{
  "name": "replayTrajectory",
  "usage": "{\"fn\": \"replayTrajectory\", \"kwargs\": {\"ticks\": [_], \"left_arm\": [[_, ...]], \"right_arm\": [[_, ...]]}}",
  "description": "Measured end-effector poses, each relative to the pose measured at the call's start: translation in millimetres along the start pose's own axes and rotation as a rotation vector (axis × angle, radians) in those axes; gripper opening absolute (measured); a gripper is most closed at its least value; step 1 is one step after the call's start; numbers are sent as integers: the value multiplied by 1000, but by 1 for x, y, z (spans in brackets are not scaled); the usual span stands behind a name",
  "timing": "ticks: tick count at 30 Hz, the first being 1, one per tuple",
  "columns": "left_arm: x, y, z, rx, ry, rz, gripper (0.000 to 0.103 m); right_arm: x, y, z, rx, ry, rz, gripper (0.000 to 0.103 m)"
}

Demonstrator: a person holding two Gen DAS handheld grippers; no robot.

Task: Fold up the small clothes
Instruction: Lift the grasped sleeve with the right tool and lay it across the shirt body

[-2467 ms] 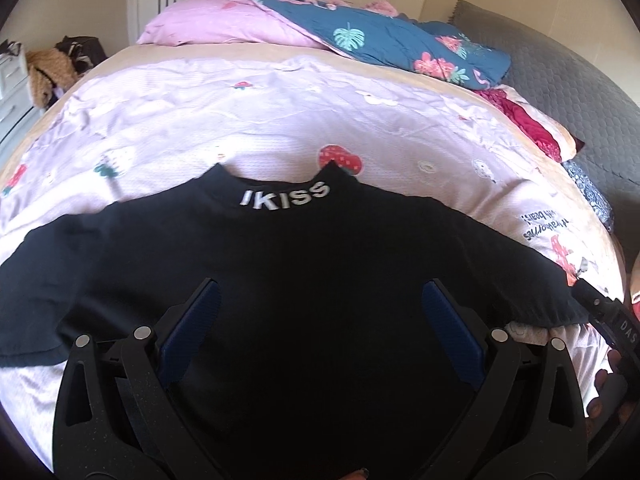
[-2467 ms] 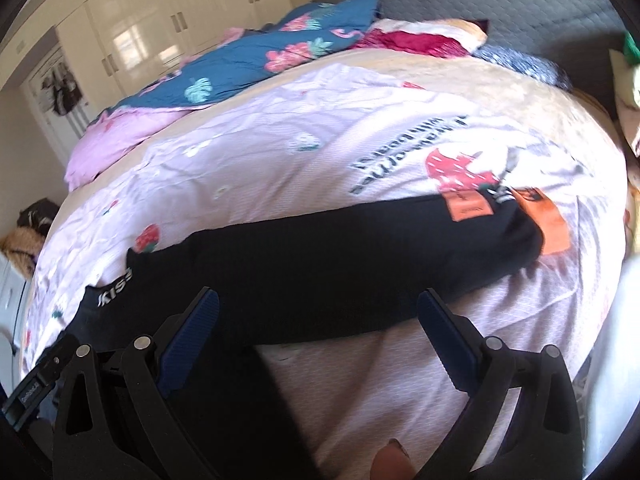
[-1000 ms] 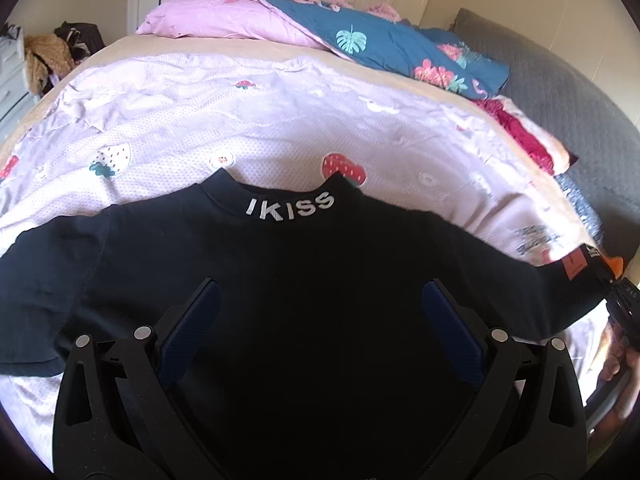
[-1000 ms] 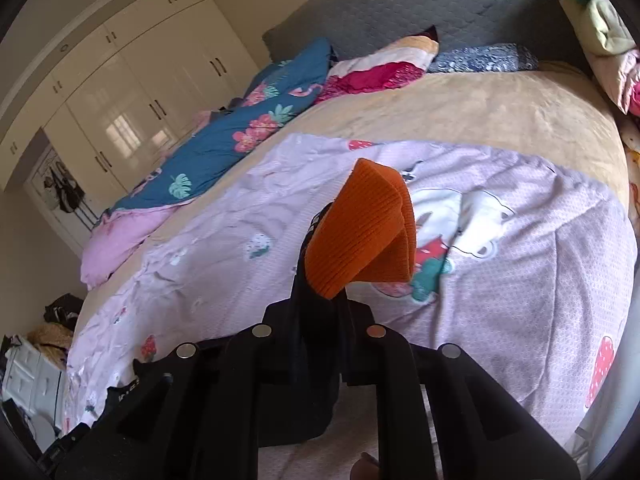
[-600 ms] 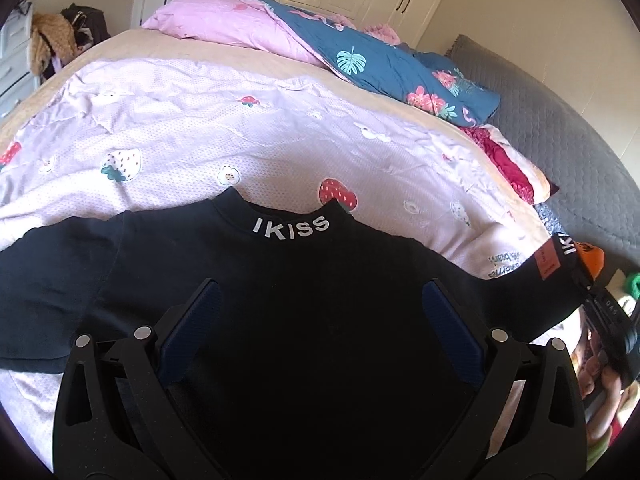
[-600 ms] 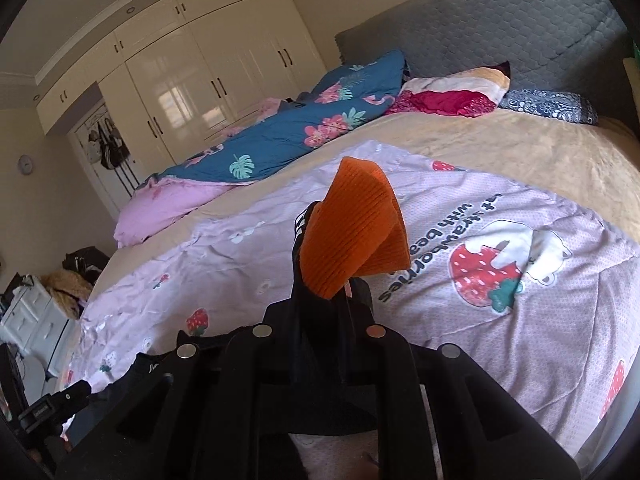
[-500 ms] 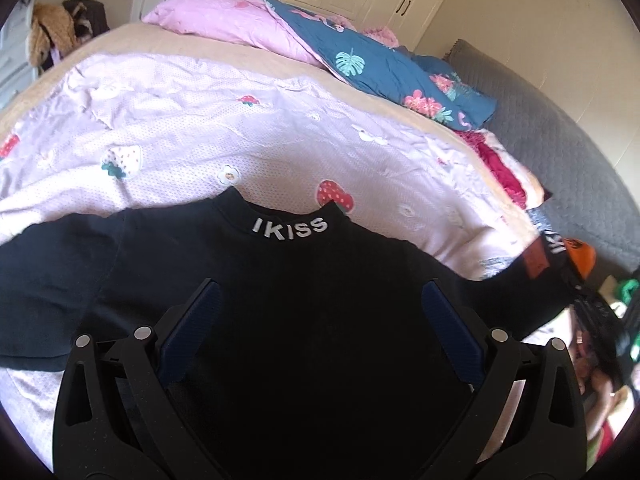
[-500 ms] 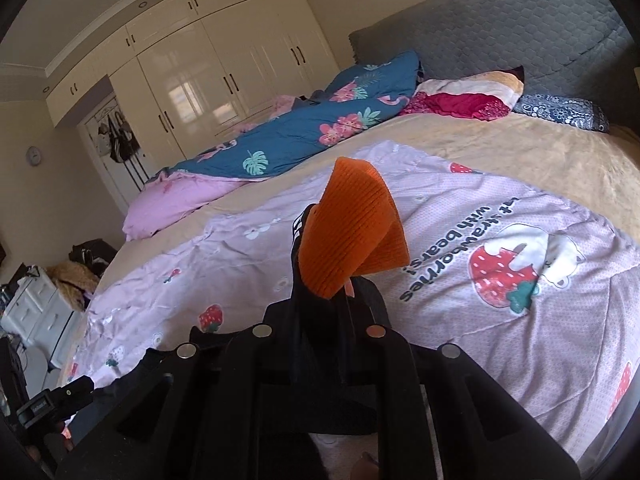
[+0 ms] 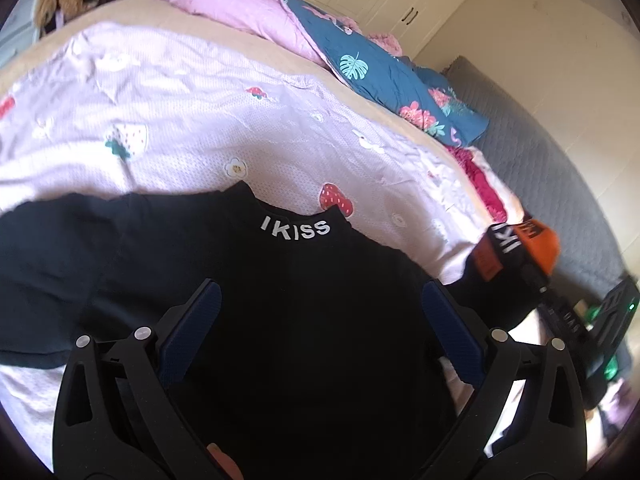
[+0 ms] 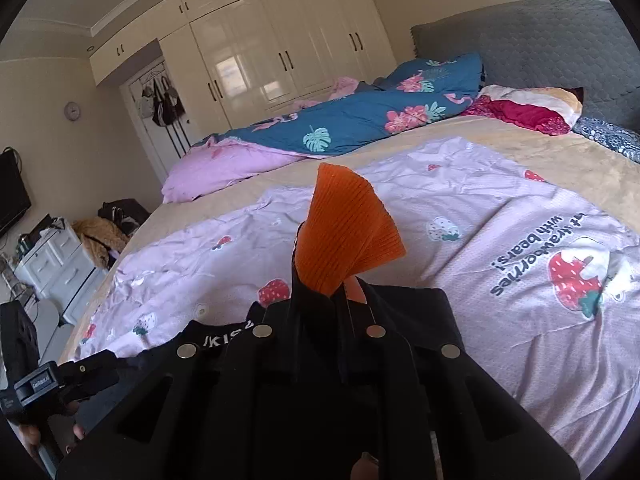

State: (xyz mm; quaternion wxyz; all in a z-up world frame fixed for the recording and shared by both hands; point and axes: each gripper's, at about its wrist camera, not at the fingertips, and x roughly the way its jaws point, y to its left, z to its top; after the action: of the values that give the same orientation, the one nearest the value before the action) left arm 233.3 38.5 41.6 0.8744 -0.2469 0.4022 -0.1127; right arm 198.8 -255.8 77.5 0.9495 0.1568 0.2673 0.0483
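Observation:
A black top [image 9: 280, 304] with "IKISS" on its collar lies flat on a lilac strawberry-print sheet [image 9: 168, 128]. My left gripper [image 9: 320, 328] hovers open over the body of the top, blue pads wide apart, holding nothing. My right gripper [image 10: 320, 312] is shut on the end of the top's right sleeve, whose orange ribbed cuff [image 10: 344, 232] sticks up above the jaws. In the left wrist view that cuff [image 9: 536, 244] is lifted off the bed at the right, with the sleeve drawn in towards the body.
A blue floral duvet [image 10: 352, 120] and a pink quilt [image 9: 240, 12] lie at the far side of the bed. A grey padded headboard [image 10: 540, 44] is on the right. White drawers [image 10: 60, 264] and cream wardrobes [image 10: 260, 60] stand beyond the bed.
My right gripper closed on the orange-cuffed sleeve, lifted it off the bed and carried it left towards the top's body. The left gripper stayed open over the top.

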Motion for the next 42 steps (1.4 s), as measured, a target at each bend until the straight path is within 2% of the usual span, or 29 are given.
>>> {"fn": "replayTrajectory", "kwargs": {"ticks": [3,12,18,21,23,27,29,31,32,34,37,42], "left_arm": [[3,9,1,-43,12,-34,94],[14,26,4,-100,14,-63,94],[28,33,1,-114,41,-82,94],[35,35,-1,-124,62,-89,94],[41,37,-3,-137,81,-101,94],[52,38,-8,-131,106,-104,94],[57,38,-11,-127,119,-105,92],[61,37,-14,-118,136,-104,85],[64,36,-16,-112,145,-102,82],[71,33,-21,-98,166,-93,68],[80,32,-28,-85,186,-66,54],[93,28,-37,-49,197,2,51]], "right_arm": [[13,16,-5,-30,28,26,13],[52,60,-39,-145,136,111,15],[75,72,-68,-188,216,152,15],[79,75,-78,-208,243,167,19],[80,77,-82,-220,260,191,34],[71,83,-86,-263,279,261,48],[65,78,-82,-240,299,324,63],[62,71,-76,-214,296,341,65],[60,67,-72,-206,286,321,65],[59,55,-65,-179,268,284,66],[59,35,-56,-135,256,231,67],[59,8,-43,-85,232,174,67]]}}
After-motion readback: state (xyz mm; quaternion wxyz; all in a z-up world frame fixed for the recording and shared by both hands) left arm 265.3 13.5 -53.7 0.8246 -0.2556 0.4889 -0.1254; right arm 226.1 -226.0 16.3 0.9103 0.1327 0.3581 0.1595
